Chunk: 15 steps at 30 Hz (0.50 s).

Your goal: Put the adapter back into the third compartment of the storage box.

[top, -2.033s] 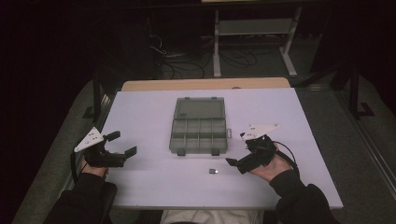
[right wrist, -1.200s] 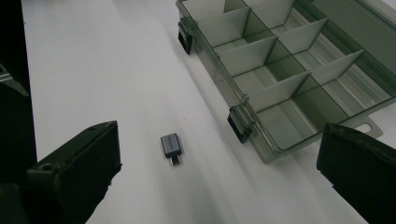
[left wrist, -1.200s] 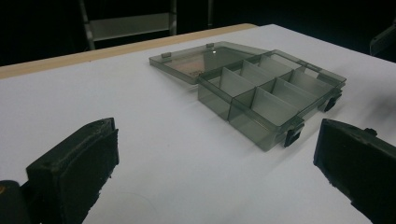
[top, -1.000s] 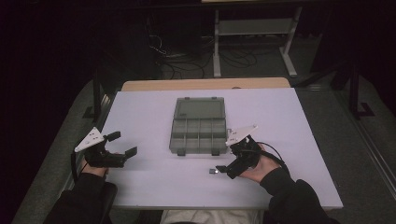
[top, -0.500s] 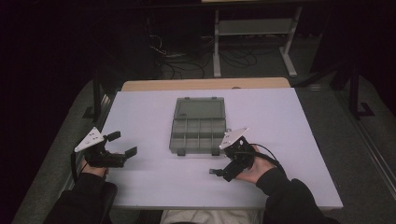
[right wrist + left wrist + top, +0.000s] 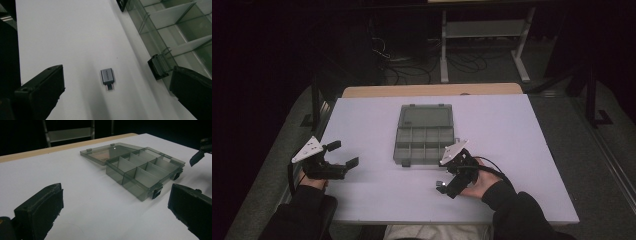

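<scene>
Right gripper view: jaws of right gripper (image 6: pixel 110 95) spread wide, empty, straddling small adapter (image 6: pixel 107 77) beside open organizer box (image 6: pixel 175 32), apparently poised for pickup. Left gripper (image 6: pixel 343 154) gaping, empty, parked aside.

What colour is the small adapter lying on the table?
Grey, with a metal plug; the adapter shows best in the right gripper view.

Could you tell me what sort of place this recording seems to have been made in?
Probably a lab or workshop set up for recording: a plain white table in a dark room, loose cables on the floor behind it, and a metal stand at the back.
</scene>
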Tool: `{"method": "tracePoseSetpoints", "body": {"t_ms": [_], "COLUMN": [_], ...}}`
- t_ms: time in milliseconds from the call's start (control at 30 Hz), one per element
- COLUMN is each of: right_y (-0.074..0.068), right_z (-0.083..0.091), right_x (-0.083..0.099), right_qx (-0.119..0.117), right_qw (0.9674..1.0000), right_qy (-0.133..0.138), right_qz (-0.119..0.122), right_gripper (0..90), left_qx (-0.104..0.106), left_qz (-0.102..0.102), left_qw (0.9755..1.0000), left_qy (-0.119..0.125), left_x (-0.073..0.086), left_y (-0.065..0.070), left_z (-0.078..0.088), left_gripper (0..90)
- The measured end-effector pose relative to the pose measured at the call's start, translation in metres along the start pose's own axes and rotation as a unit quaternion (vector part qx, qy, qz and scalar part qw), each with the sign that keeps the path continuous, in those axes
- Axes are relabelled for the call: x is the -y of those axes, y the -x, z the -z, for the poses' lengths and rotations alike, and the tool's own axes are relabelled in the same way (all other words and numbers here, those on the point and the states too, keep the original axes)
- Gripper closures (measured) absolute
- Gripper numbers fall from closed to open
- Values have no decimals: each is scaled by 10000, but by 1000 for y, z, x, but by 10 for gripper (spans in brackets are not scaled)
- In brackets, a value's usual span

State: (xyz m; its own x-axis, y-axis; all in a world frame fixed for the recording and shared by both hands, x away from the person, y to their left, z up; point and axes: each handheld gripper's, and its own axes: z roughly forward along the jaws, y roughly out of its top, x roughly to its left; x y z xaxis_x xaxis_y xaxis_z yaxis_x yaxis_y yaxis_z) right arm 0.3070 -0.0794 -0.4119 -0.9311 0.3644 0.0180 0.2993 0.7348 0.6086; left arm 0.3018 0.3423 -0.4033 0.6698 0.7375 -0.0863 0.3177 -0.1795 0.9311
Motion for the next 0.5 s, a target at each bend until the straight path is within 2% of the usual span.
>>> {"method": "tracePoseSetpoints", "body": {"t_ms": [267,500], "right_y": [-2,-2], "right_z": [-10,-15], "right_x": [-1,-1], "right_qx": [-66,-132], "right_qw": [9998,9992], "right_qy": [-187,-343], "right_qz": [77,180], "right_gripper": [0,61], "left_qx": [0,1], "left_qz": [-4,-4], "left_qw": [10000,10000], "left_qy": [2,2], "left_x": [0,0], "left_y": [0,0], "left_z": [0,0], "left_gripper": [0,0]}}
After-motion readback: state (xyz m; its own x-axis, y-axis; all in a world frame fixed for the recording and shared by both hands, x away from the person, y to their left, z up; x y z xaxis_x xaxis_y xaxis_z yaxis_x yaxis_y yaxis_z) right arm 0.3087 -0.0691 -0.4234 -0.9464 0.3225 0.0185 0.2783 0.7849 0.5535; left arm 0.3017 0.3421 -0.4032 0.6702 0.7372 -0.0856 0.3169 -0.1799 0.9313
